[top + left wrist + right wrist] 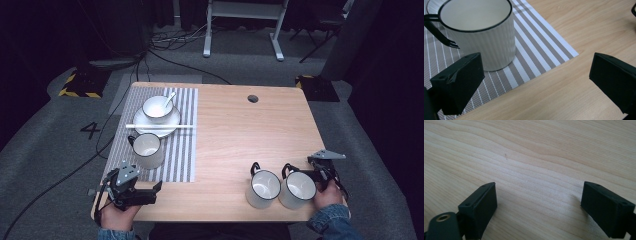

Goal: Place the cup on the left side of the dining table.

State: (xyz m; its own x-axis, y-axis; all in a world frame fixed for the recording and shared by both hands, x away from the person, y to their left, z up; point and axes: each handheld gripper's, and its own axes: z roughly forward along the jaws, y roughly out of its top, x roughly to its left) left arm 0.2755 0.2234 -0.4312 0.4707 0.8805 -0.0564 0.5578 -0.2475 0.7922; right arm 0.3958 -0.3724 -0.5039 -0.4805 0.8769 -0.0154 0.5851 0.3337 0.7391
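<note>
While both pairs of fingers stand apart and empty, the step in hand looks like fetching one of the two loose mugs near the right gripper (pixel 320 176) and carrying it toward the setting on the mat. In the right gripper view its fingers (pixel 480 207) gape over bare worktop (pixel 536 157), so the gripper should first turn toward the right mug (pixel 297 189), which sits just at its 9 o'clock in the high view, with the left mug (pixel 263 188) touching or nearly touching that one at 9 o'clock again. I would close on the rim or wall away from the neighbour, lest the two knock. The left gripper (pixel 147 192) waits at the mat's (pixel 185 150) near corner; in its own view its fingers (pixel 459 85) frame the mat mug (pixel 479 30) at 11 o'clock. Farther off at 12 o'clock stand a bowl (pixel 158 107), a plate (pixel 170 126), a spoon (pixel 170 99) and a straw (pixel 160 126).
</note>
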